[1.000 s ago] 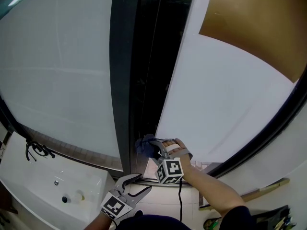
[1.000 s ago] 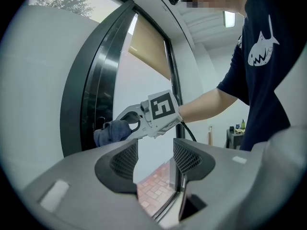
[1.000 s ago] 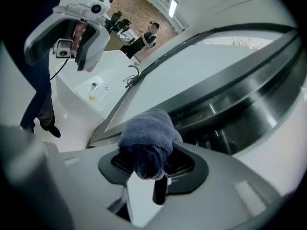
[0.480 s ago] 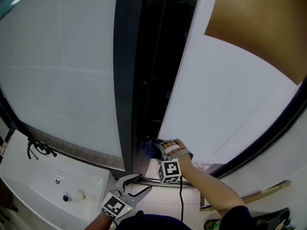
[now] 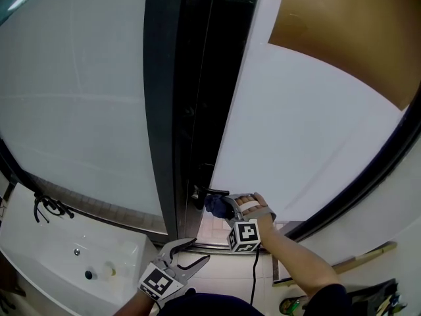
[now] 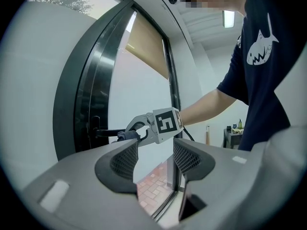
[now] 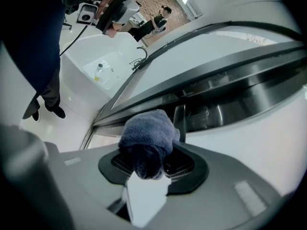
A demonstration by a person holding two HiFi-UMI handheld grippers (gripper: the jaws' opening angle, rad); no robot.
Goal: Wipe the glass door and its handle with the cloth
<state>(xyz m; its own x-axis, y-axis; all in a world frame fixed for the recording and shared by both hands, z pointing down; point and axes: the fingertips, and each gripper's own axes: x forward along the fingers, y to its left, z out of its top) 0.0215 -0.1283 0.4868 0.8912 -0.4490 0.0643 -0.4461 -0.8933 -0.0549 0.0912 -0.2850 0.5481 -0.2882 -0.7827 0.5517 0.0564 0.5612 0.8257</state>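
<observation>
The glass door is a pale frosted pane beside a dark frame. Its black lever handle sticks out low on the frame and also shows as handle and handle. My right gripper is shut on a bunched dark blue cloth, which is pressed against the handle's outer end. In the right gripper view the cloth fills the jaws of the right gripper. My left gripper hangs low, open and holding nothing; from it the right gripper is seen at the handle.
A white basin with a drain sits at the lower left, with a black cable at its edge. A brown blind covers the pane's top right. A wooden stick lies on the floor at right. Red brick paving shows through the glass below.
The right gripper has slid the cloth rightward along the handle, from its base at the frame towards its outer end. The left gripper has stayed put.
</observation>
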